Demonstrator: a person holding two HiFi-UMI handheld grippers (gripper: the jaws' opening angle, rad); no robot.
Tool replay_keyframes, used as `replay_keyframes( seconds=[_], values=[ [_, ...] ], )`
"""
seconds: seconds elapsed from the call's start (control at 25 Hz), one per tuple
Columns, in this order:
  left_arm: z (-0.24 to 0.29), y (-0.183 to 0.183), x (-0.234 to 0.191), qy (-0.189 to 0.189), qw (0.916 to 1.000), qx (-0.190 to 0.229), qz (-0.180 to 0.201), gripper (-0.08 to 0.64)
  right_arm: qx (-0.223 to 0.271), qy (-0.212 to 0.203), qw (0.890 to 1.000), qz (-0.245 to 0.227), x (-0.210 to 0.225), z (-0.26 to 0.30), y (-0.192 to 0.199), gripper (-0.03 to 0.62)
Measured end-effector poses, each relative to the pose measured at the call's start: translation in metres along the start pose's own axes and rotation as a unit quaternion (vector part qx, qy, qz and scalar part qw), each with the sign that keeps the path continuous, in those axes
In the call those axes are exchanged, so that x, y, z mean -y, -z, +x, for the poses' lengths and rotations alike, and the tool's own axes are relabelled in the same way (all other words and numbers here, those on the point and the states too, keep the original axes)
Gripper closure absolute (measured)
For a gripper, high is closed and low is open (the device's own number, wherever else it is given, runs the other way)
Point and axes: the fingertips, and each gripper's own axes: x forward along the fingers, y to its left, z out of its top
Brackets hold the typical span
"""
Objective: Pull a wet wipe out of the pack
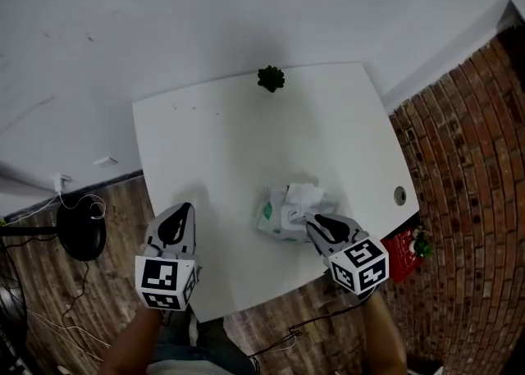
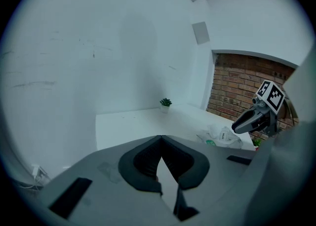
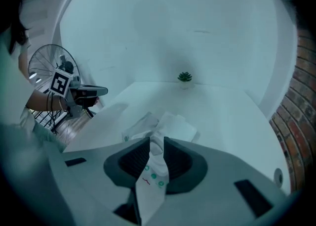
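Nearest me, the right gripper had its jaws pinching a printed flap of the pack at the near right of the surface, probably to steady it. A wet wipe poked out of the pack. Over at the near left, the left gripper waited with its jaws pressed together and empty.

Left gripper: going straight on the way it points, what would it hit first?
Nothing close: ahead of the left gripper lies bare table. The small potted plant at the far edge looks roughly in line, though depth is unclear.

No print on the wipe pack is legible.
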Motion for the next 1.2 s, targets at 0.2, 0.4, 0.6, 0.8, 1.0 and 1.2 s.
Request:
replay_keyframes(
  seconds=[0.2,0.4,0.6,0.8,1.0,1.2],
  values=[
    [-0.001,0.005,-0.016,-0.013,0.9999,-0.006,-0.008,0.56,-0.041,-0.038,0.998,-0.03,0.002,0.012,0.001,0.505],
    [0.0,0.008,-0.03,-0.025,0.9995,-0.011,-0.016,0.56,-0.08,-0.094,0.992,-0.039,0.002,0.018,0.007,0.505],
    [0.002,0.009,-0.041,-0.032,0.9991,-0.013,-0.023,0.56,-0.11,-0.133,0.983,-0.06,-0.001,0.022,0.009,0.505],
    [0.005,0.011,-0.046,-0.034,0.999,-0.015,-0.027,0.56,-0.137,-0.151,0.976,-0.072,0.0,0.027,0.014,0.506],
    [0.006,0.013,-0.051,-0.036,0.9988,-0.019,-0.029,0.56,-0.152,-0.17,0.971,-0.067,-0.002,0.03,0.017,0.509],
    [0.006,0.014,-0.058,-0.041,0.9985,-0.019,-0.031,0.56,-0.168,-0.187,0.966,-0.063,-0.005,0.032,0.02,0.517]
  ],
)
